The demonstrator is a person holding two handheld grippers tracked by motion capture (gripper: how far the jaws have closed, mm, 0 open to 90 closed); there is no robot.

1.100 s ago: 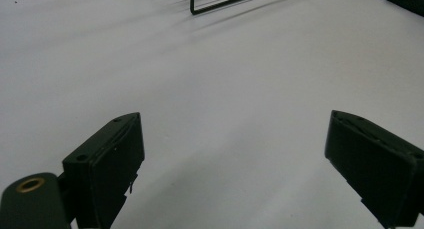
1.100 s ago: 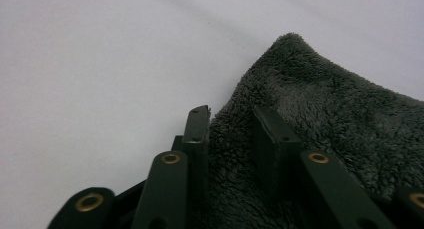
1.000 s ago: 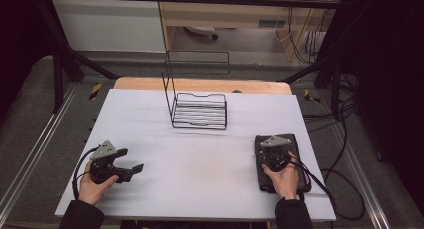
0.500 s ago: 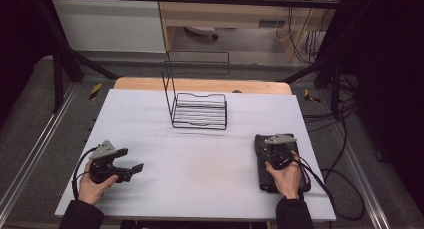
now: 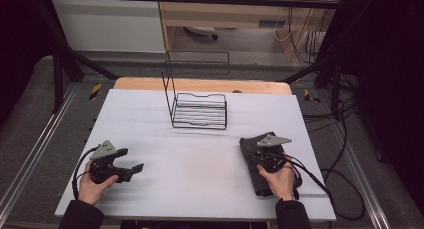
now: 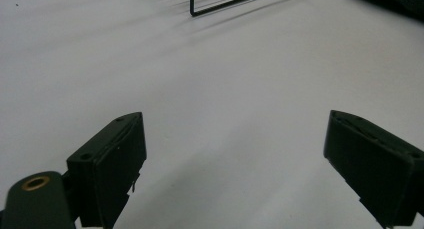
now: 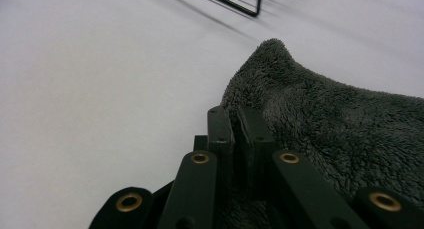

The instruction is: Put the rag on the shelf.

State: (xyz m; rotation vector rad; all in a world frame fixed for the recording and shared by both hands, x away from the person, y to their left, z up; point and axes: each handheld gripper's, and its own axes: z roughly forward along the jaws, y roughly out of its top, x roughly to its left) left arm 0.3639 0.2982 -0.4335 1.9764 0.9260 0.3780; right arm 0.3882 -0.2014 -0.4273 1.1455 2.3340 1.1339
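While your right gripper (image 7: 235, 116) sits pressed together on the edge of the dark grey fleecy towel (image 5: 260, 161), just closed onto the pile, that cloth lies flat at four o'clock on the white table (image 5: 200, 154). Your left gripper (image 5: 131, 169) waits spread and empty at eight o'clock, ready to help. From overhead you get the black wire rack (image 5: 199, 111) at twelve; the right gripper view shows the pinch itself.

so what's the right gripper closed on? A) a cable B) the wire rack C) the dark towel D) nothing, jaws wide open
C: in the right gripper view the right gripper has its jaws nearly together at the edge of the dark towel, pinching the fuzzy cloth; the wire rack stands apart, farther up the table.
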